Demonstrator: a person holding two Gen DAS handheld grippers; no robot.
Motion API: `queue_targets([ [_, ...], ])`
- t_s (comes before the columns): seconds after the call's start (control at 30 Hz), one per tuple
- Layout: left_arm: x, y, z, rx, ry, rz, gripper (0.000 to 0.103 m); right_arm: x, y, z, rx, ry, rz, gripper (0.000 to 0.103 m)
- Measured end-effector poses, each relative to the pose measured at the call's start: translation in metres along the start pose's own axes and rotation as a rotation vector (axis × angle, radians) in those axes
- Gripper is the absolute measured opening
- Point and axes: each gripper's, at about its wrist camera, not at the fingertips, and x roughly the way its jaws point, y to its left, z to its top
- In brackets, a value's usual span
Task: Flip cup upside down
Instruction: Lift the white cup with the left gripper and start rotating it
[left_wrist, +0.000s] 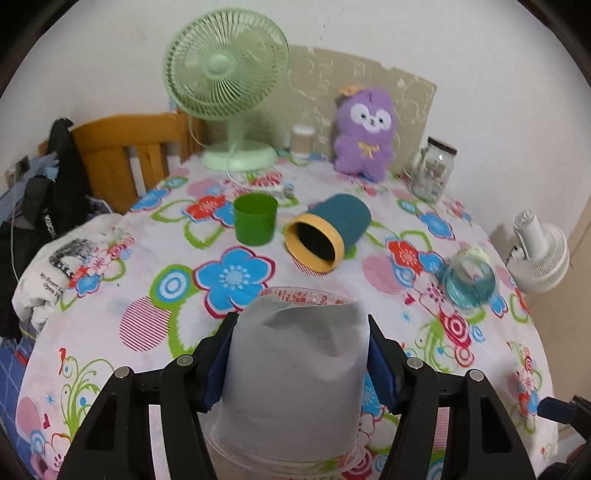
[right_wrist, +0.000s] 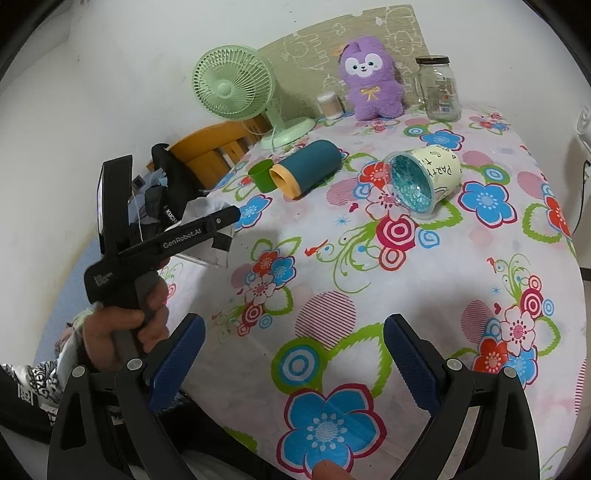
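My left fingers (left_wrist: 297, 363) clamp the frosted cup (left_wrist: 295, 376); my right fingers (right_wrist: 293, 363) gape empty, teal cup (right_wrist: 308, 164) at twelve o'clock.

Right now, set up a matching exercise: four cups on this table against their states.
Things:
1. green cup
2. teal cup
3. party cup
4. white cup

States:
A. on its side, yellow rim
B. clamped in the left gripper
C. upright, open top
D. on its side, glittery blue inside

Pairs: 1-C, 2-A, 3-D, 4-B
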Motion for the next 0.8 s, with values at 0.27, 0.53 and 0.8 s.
queue_targets([
  [0.27, 0.001, -0.001, -0.022, -0.006, 0.004, 0.011, 0.066, 0.002, 0.008, -0.004, -0.019, 0.010, -0.001, 0.098],
  [0.53, -0.002, 0.004, -0.040, -0.032, 0.025, 0.010, 0.066, 0.007, 0.011, -0.008, -0.023, 0.023, 0.005, 0.098],
  [0.8, -0.014, 0.005, -0.030, -0.034, -0.046, 0.006, 0.066, 0.008, 0.017, -0.008, -0.047, 0.028, 0.004, 0.098],
])
